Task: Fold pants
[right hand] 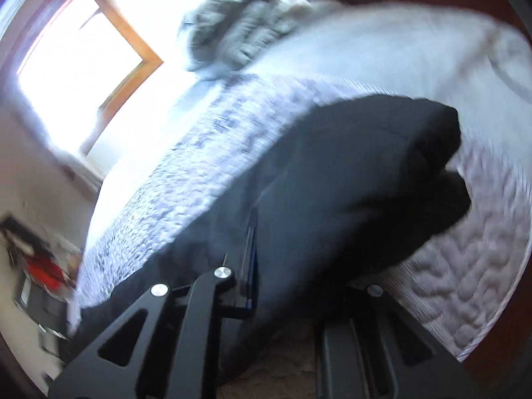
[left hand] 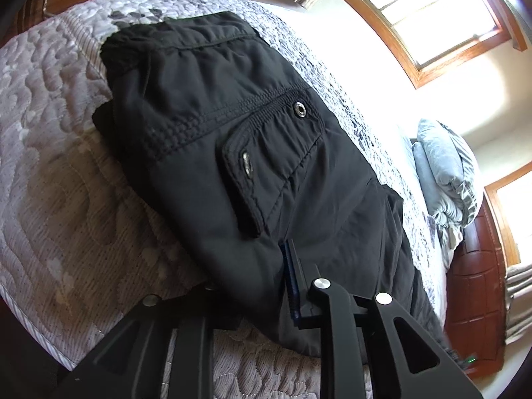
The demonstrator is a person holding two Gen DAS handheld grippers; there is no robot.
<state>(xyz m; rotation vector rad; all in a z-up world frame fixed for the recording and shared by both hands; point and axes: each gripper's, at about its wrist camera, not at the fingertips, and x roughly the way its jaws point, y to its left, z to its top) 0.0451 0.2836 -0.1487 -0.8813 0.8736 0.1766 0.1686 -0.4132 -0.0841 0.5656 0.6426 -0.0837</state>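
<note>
The black pants (left hand: 239, 139) lie folded into a thick bundle on the quilted bed (left hand: 66, 199), with a flap pocket and a metal snap on top. My left gripper (left hand: 256, 266) is at the bundle's near edge; one finger (left hand: 292, 272) lies on top of the cloth and the other is hidden under it. The right wrist view is blurred. There the pants (right hand: 349, 183) fill the middle and my right gripper (right hand: 292, 252) stands the same way, one finger (right hand: 249, 259) on top and the other hidden beneath the fold.
A grey folded duvet (left hand: 445, 179) sits at the head of the bed, also in the right wrist view (right hand: 239, 23). Wood-framed windows (left hand: 429, 16) give strong glare. A dark wooden headboard (left hand: 472, 282) stands at the right. The bed's edge (left hand: 33, 316) is near on the left.
</note>
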